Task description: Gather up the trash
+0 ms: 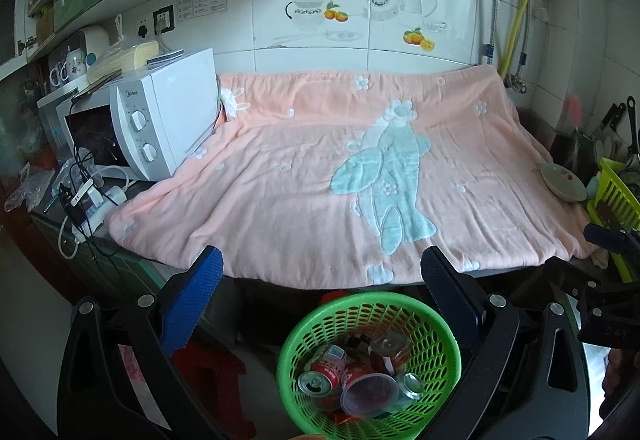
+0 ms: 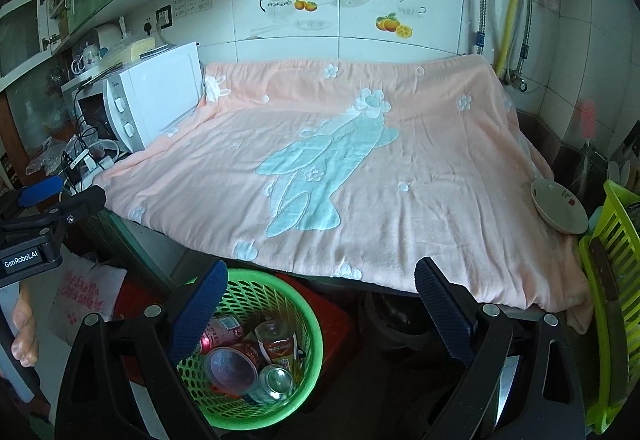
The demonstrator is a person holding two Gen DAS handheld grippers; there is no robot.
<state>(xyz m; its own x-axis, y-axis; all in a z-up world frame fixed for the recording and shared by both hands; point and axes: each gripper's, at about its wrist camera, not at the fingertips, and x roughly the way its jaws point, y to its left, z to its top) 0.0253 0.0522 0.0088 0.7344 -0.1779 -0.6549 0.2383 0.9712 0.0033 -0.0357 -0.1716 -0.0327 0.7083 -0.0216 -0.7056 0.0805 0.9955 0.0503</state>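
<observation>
trash (image 1: 360,380) sits in the green basket (image 1: 448,344) on the floor below the counter edge: red cans, clear plastic cup. my left gripper (image 1: 322,300) and right gripper (image 2: 320,304) both spread wide, holding nothing, above it. pink blanket (image 1: 304,176) covers the counter, microwave (image 1: 168,112) at left.

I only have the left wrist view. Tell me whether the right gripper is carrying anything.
Observer: No. The right gripper is open, with nothing between its fingers.
Operator: Check my left gripper from outside.
Observer: The left gripper sits at the far left of the right wrist view, and a bare hand holds its handle below.
Operator: Read any marking on it.
Observer: A small label on its body reads GenRobot.AI.
</observation>
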